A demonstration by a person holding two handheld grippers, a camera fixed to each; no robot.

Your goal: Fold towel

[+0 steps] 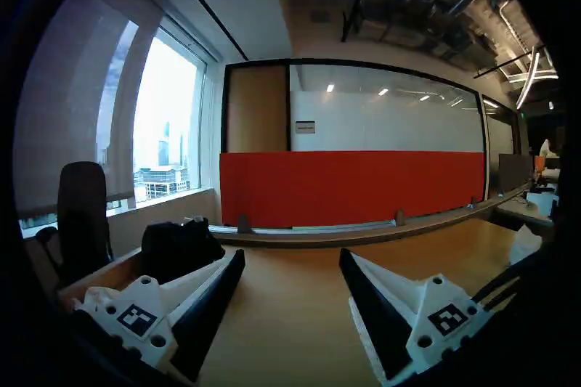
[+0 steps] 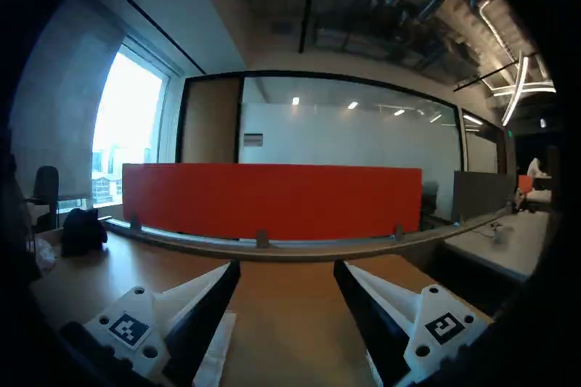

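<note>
Towel (image 2: 216, 351) lies low beside right gripper (image 2: 287, 265), fingers (image 2: 210, 300) spread.

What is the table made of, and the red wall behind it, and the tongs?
The table looks like wood or wood-look laminate: tan, smooth, faintly shiny. The red wall seems to be a matte panel, maybe cloth-covered; it is too far off to tell. The left tongs look like hard plastic: white matte shells with black inner faces.
</note>
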